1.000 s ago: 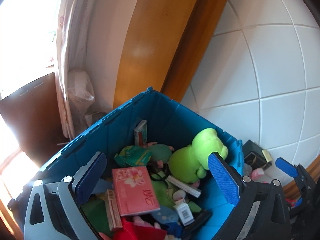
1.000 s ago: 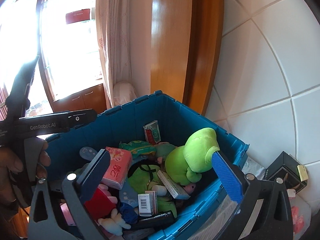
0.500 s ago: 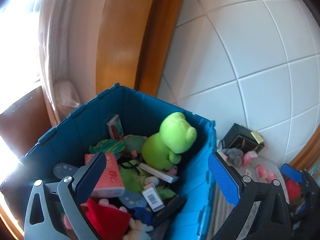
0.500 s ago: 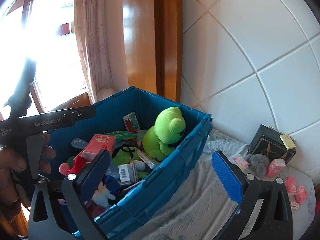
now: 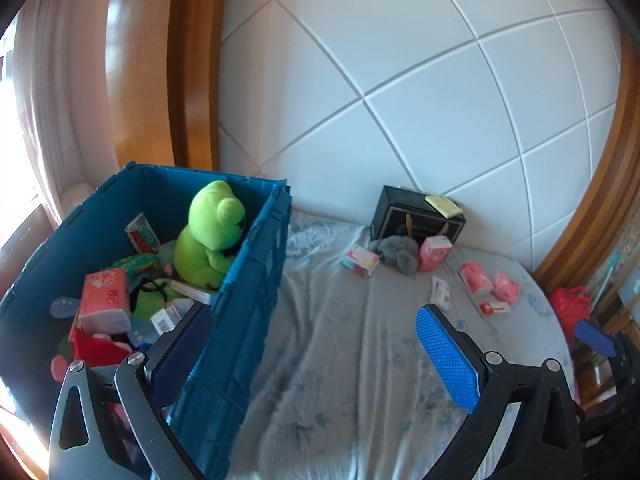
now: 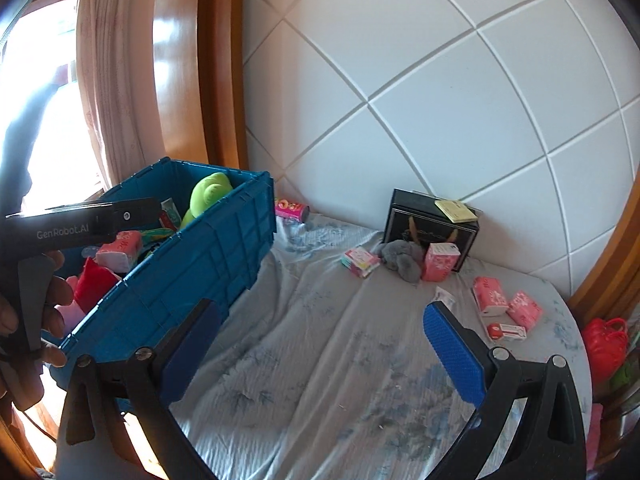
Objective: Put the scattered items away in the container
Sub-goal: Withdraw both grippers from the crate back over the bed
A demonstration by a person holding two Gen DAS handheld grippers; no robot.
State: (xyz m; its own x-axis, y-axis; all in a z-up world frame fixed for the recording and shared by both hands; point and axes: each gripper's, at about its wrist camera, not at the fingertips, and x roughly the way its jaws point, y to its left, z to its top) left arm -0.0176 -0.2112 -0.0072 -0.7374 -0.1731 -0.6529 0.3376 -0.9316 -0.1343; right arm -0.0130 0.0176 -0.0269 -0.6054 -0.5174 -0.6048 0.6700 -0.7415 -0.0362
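Observation:
A blue crate (image 5: 256, 280) (image 6: 208, 264) stands on the left of the bed, holding a green plush frog (image 5: 210, 232), a pink tissue pack (image 5: 106, 298) and several small boxes. My left gripper (image 5: 316, 356) is open and empty, straddling the crate's right wall. Over the sheet my right gripper (image 6: 324, 356) is open and empty too. Scattered by the headboard lie a grey plush (image 6: 402, 258), pink tissue packs (image 6: 490, 296), a pink box (image 6: 440, 262) and small cartons (image 6: 360, 261).
A black box (image 6: 432, 222) with a yellow pad leans against the white padded headboard. A pink packet (image 6: 291, 209) sits behind the crate. A red bag (image 6: 604, 340) hangs off the bed's right edge. A hand (image 6: 28, 320) holds the left gripper. The bedsheet (image 5: 340, 360) is wrinkled.
Both grippers have swung right, from above the crate's contents toward the open bed. The scattered items by the headboard have come into view. Both stay open and empty.

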